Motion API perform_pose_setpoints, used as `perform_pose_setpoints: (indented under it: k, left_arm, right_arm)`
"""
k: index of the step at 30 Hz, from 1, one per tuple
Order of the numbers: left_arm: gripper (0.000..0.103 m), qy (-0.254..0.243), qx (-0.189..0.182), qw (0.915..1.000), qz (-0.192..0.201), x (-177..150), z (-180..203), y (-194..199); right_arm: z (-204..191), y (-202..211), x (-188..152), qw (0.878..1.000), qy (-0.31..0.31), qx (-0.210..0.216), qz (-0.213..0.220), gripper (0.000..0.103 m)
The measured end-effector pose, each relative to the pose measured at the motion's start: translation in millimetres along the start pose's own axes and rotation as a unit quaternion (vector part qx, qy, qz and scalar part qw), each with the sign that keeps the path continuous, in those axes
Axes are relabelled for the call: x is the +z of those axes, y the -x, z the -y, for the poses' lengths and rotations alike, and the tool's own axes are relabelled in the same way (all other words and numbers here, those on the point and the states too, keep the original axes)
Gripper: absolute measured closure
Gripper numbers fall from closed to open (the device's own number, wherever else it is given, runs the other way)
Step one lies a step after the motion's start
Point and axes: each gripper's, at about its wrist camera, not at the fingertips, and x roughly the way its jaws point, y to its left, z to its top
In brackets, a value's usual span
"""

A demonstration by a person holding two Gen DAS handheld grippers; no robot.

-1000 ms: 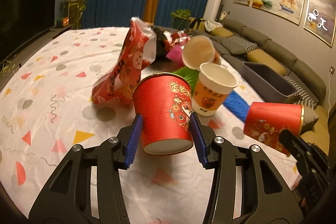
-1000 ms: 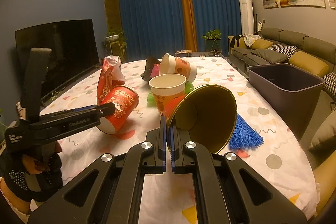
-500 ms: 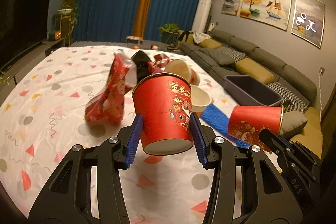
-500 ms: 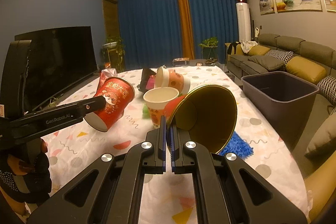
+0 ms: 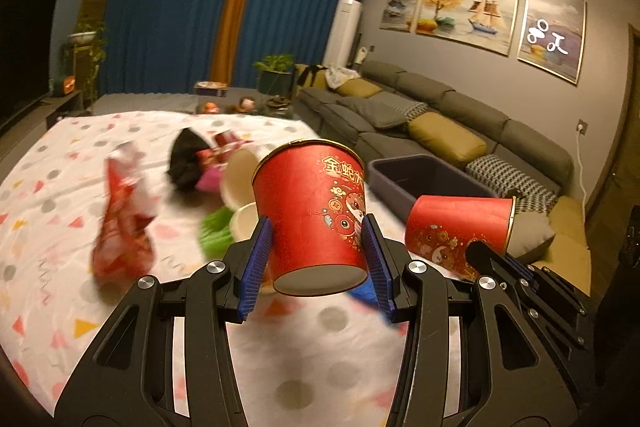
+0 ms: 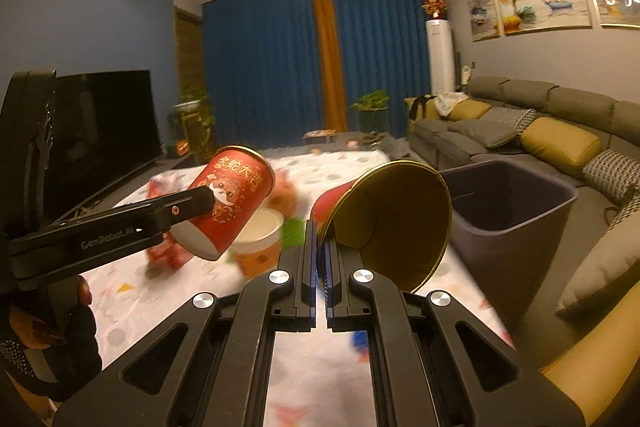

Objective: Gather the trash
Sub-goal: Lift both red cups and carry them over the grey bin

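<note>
The left wrist view shows the left gripper (image 5: 318, 263) clamped across the lower body of an upright red paper cup (image 5: 312, 215), blue pads pressing both sides, above the patterned tablecloth (image 5: 52, 195). Only the right wrist view shows the gold lining of the second red cup (image 6: 394, 215), tipped on its side, its rim pinched between the nearly closed fingers of the right gripper (image 6: 319, 251). Beyond lie a red snack bag (image 5: 120, 223) and a beige cup (image 6: 260, 247); the dark waste bin (image 6: 516, 215) stands just right of the tipped cup.
</note>
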Motion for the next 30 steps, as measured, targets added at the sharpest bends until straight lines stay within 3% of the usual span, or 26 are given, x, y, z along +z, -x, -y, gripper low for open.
perform_pose_setpoints:
  k: [15, 30]
  left_arm:
    - [0.058, -0.035, -0.072, 0.9968, 0.003, 41, 101, -88]
    - [0.058, -0.049, -0.091, 0.9939, -0.038, 43, 140, -177]
  right_arm:
    - [98, -15, 52, 0.992, -0.027, -0.111, 0.044, 0.099]
    - [163, -57, 63, 0.986, -0.056, -0.154, 0.031, 0.099]
